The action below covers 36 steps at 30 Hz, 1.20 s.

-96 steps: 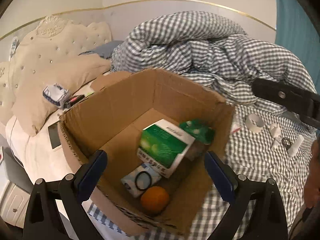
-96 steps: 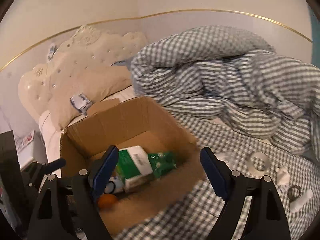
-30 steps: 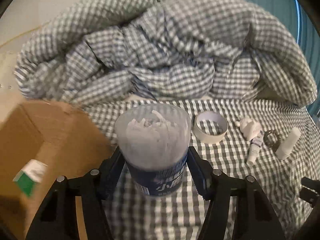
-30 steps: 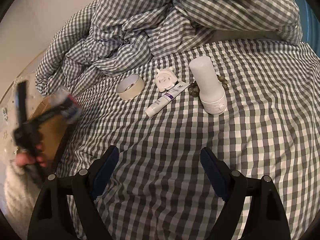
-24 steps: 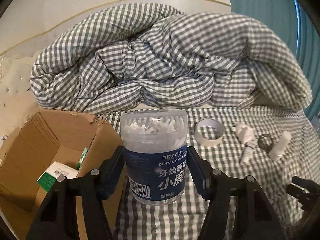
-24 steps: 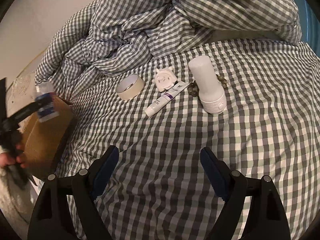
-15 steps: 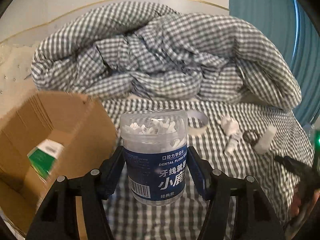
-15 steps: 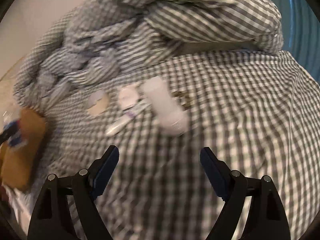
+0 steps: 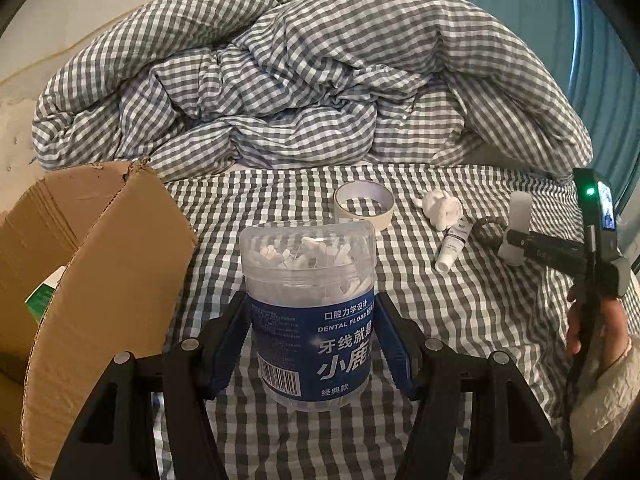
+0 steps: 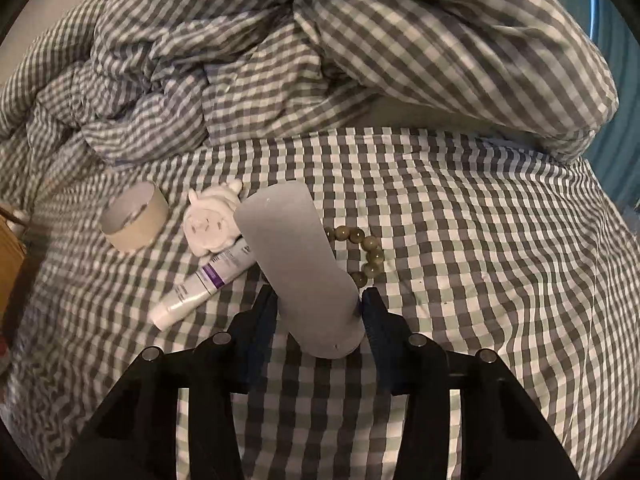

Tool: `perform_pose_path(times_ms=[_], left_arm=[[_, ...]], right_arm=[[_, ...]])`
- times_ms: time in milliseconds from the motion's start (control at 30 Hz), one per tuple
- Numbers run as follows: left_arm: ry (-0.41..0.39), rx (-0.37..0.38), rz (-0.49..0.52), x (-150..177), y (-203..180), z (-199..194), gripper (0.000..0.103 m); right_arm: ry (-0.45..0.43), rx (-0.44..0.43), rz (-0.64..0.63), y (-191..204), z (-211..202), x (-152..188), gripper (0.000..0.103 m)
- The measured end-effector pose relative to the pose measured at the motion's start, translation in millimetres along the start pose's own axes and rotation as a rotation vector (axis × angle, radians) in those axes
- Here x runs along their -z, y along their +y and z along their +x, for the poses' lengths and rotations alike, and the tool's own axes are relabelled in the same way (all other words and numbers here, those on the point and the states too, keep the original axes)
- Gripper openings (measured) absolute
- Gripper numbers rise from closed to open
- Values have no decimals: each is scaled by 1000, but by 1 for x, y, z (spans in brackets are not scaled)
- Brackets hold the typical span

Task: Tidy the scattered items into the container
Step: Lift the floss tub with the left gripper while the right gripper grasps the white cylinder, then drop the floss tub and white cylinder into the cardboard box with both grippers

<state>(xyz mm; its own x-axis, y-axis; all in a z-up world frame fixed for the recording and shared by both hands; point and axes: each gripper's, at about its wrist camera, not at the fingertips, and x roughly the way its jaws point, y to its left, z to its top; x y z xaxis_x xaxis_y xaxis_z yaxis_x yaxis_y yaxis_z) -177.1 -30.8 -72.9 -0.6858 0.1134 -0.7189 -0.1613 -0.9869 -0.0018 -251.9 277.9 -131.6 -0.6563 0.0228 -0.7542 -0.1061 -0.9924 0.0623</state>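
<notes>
Holding a floss jar [image 9: 310, 312] upright in my left gripper [image 9: 312, 344], I see both blue pads pressed against its labelled sides, so the fingers pinch it firmly. The jar is clear with a blue label and white picks packed in the top. It hangs above the checked sheet [image 9: 480, 304], just right of the box [image 9: 100, 264], whose near cardboard wall rises at the left; a green carton [image 9: 42, 300] peeks out inside it.

On my right gripper [image 10: 318, 320], the fingers stand on either side of a white bottle [image 10: 296, 264] lying on the sheet, base toward the camera. The pads sit right at its flanks, but I cannot tell whether they actually press it or just bracket it.

Beside the bottle's left side lies a tube [image 10: 204, 284] with a purple band, its far end tucked under a small white figurine [image 10: 212, 220]. A tape roll [image 10: 134, 216] sits left of the figurine, apart from it. A bead bracelet [image 10: 364, 252] curls just right of the bottle, partly hidden behind it.

The rumpled checked duvet [image 9: 300, 80] is heaped beyond all of these. From the left camera, my right hand [image 9: 600, 332] grips its tool at the frame's right edge.
</notes>
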Motion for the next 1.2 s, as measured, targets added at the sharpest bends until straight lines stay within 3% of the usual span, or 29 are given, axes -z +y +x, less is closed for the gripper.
perform_pose_path(times_ms=[400, 633, 900, 1033, 1100, 1167, 1200], left_arm=[[-101, -15, -36, -9, 27, -61, 64], [-180, -126, -75, -14, 79, -119, 64], [-188, -259, -196, -5, 164, -144, 64], [-121, -297, -235, 7, 195, -127, 64], [-81, -316, -245, 15, 205, -116, 66], [-60, -354, -248, 22, 210, -111, 92], [-61, -374, -250, 26, 211, -111, 96]], right_arm=[[-59, -62, -42, 27, -82, 15, 41], [-63, -132, -49, 54, -110, 24, 41], [-149, -238, -213, 145, -167, 15, 41], [-155, -282, -273, 188, -176, 14, 41], [-144, -307, -290, 206, -174, 16, 41], [-128, -325, -315, 223, -174, 20, 41], [-128, -332, -325, 230, -175, 22, 41]])
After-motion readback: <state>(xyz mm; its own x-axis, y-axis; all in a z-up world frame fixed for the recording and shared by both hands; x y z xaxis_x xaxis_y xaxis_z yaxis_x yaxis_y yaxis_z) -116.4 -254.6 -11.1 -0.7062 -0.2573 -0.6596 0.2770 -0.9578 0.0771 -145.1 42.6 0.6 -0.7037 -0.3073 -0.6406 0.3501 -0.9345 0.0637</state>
